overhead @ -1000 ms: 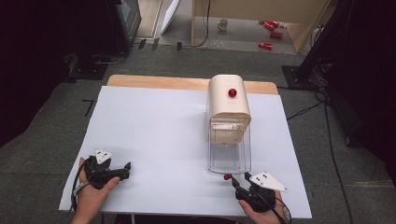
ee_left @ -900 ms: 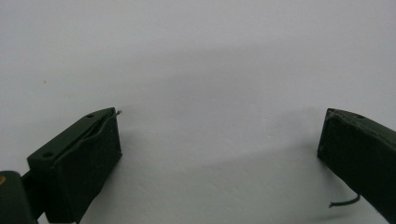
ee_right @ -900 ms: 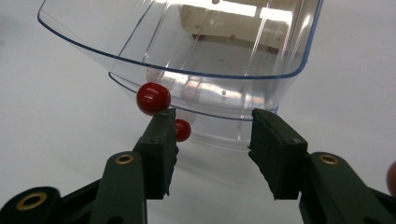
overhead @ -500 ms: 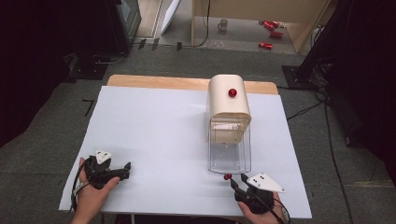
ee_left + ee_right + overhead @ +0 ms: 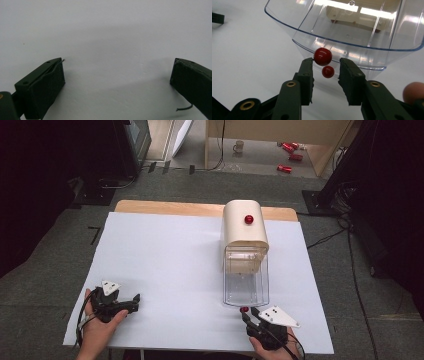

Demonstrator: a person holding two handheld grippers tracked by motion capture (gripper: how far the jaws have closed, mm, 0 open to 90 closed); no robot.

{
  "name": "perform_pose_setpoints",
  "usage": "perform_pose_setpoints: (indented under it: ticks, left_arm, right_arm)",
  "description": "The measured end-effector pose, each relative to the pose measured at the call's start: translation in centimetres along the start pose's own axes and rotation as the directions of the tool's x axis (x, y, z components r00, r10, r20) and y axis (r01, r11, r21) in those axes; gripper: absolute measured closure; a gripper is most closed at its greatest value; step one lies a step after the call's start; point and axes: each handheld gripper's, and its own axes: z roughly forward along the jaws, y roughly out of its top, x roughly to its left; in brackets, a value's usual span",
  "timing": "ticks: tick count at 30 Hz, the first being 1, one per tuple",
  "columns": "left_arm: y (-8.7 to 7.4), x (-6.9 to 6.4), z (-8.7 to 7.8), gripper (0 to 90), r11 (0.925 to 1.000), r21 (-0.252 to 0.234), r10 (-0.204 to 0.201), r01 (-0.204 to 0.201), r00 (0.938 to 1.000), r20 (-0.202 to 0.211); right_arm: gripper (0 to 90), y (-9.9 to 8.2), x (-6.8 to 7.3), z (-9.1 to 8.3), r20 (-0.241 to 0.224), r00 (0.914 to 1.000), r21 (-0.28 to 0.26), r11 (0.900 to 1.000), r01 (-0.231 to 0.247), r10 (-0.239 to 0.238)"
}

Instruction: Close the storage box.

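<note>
Not much has changed from a second ago: the right gripper [image 5: 325, 65] has just been closing its jaws around the red knob [image 5: 322, 56] on the clear drawer [image 5: 342, 32], which sits right at its tips. Pads aren't quite pressing yet. The left gripper [image 5: 117, 72] stayed put, jaws wide apart over the white table sheet [image 5: 170, 270]. Grey floor [image 5: 55, 250] all around, cans [image 5: 290, 155] beyond.

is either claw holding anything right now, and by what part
Nothing is gripped yet. The right claw has been closing around the red knob on the clear drawer, with a gap on its right side. The left claw is open over the white table.
</note>
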Motion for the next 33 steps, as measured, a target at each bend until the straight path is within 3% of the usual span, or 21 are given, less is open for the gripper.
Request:
perform_pose_setpoints:
  ticks: [7,16,33]
  left_arm:
    - [0.0,0.0,0.0,0.0,1.0,0.0,0.001,-0.001,1.0,0.0]
    - [0.0,0.0,0.0,0.0,1.0,0.0,0.0,0.0,1.0,0.0]
    - [0.0,0.0,0.0,0.0,1.0,-0.001,0.0,0.0,1.0,0.0]
  right_arm:
    - [73.8,0.1,0.2,0.1,-0.01,0.9997,-0.007,0.9998,-0.02,0.02]
    - [74.8,0.5,0.2,0.0,0.002,0.9998,-0.006,0.9998,-0.02,0.02]
    - [74.8,3.2,-0.8,-0.6,0.028,0.9984,-0.055,0.9974,-0.048,0.049]
